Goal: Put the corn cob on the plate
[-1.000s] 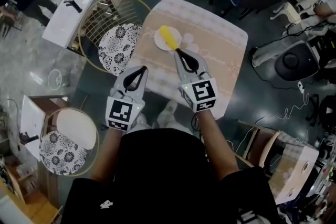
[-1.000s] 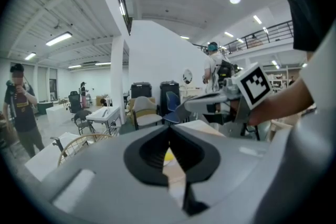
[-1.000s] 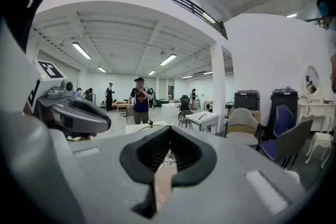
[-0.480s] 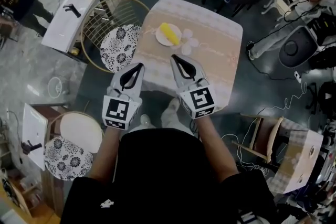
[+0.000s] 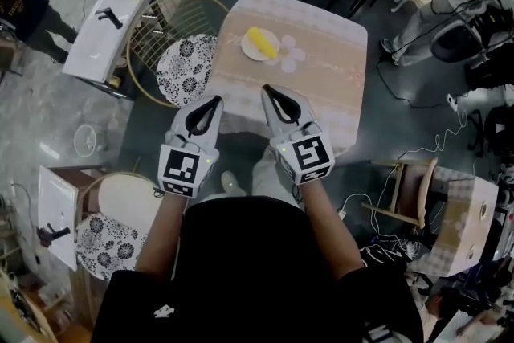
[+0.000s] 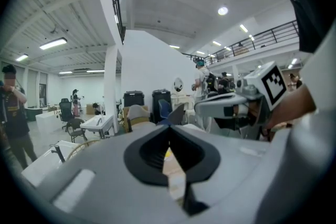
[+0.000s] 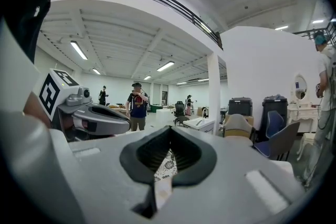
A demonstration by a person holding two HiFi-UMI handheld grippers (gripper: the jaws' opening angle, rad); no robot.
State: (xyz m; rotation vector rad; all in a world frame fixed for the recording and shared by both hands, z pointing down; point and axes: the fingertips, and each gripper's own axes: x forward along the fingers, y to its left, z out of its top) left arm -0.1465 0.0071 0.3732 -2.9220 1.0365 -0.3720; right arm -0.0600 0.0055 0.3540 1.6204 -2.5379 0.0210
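Note:
A yellow corn cob point(image 5: 261, 41) lies on a small white plate point(image 5: 249, 50) at the far left part of the beige table point(image 5: 321, 76) in the head view. My left gripper point(image 5: 217, 100) is shut and empty, held off the table's near edge above the floor. Beside it my right gripper point(image 5: 266, 89) is also shut with nothing in it, its tips over the table's near edge, well short of the plate. Both gripper views look level across the room, each with its jaw tips meeting: left gripper point(image 6: 169, 127), right gripper point(image 7: 170, 128).
A round gold wire chair with a patterned cushion point(image 5: 178, 68) stands left of the table, a white side table point(image 5: 104, 24) beyond it. A second cushioned chair point(image 5: 108, 241) is at the lower left. Cables and a wooden stool point(image 5: 405, 189) lie on the right. People stand in the distance.
Both grippers have drawn back from the plate toward the person, the right one leaving the spot beside the corn. The table, plate and corn now sit farther away.

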